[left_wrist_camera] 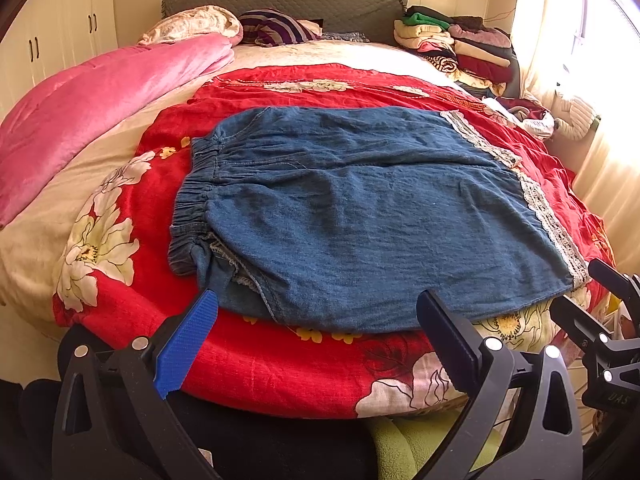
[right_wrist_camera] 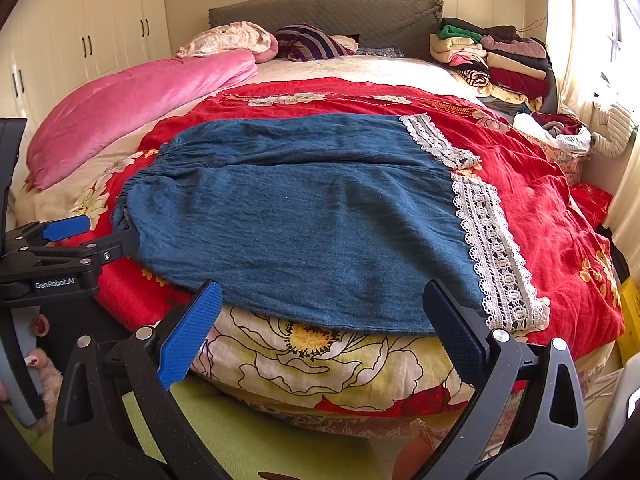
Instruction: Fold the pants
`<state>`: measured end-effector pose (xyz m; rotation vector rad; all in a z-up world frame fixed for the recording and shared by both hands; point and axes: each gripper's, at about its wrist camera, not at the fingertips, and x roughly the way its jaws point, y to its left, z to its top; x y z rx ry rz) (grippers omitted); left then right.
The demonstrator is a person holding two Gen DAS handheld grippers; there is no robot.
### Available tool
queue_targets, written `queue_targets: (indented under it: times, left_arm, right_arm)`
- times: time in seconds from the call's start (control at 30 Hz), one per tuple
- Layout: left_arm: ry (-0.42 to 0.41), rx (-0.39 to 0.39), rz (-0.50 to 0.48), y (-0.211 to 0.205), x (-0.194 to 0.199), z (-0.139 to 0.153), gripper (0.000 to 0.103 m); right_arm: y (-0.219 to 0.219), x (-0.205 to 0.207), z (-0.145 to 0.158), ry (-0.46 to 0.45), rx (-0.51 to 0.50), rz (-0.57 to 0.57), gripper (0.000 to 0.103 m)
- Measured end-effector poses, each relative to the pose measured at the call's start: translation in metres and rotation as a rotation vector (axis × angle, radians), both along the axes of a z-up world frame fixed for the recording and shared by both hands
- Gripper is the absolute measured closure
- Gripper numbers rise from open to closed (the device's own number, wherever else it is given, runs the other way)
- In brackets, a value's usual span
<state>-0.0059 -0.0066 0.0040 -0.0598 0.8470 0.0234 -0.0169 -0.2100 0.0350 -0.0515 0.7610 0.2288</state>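
On the bed [left_wrist_camera: 248,364]: blue pants [left_wrist_camera: 360,216] lie flat, lace hems right.
Left hand-held gripper [left_wrist_camera: 316,336]: released, at near edge.
Right hand-held gripper [right_wrist_camera: 320,324]: released, at near edge.

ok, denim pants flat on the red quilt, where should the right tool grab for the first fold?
Probably the near lace-trimmed hem corner, approached from the bed's near edge. The pants lie flat with that corner over the quilt edge, just ahead of the open right tool. The left tool, also open, could take the near edge toward the elastic waistband.
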Motion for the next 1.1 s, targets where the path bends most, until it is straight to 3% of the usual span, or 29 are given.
queue_targets:
  times: [0.47, 0.9, 1.1]
  left_arm:
    - [0.009, 0.007, 0.014, 0.005, 0.005, -0.002, 0.004]
    - [0.07, -0.008, 0.082, 0.044, 0.05, -0.012, 0.004]
    - [0.082, -0.019, 0.152, 0.086, 0.083, -0.009, 0.004]
  right_arm:
    - [0.002, 0.006, -0.001, -0.003, 0.006, 0.007, 0.008]
    - [0.023, 0.075, 0.015, 0.004, 0.021, 0.089, 0.008]
    - [0.047, 0.129, 0.012, 0.1, 0.038, 0.144, 0.008]
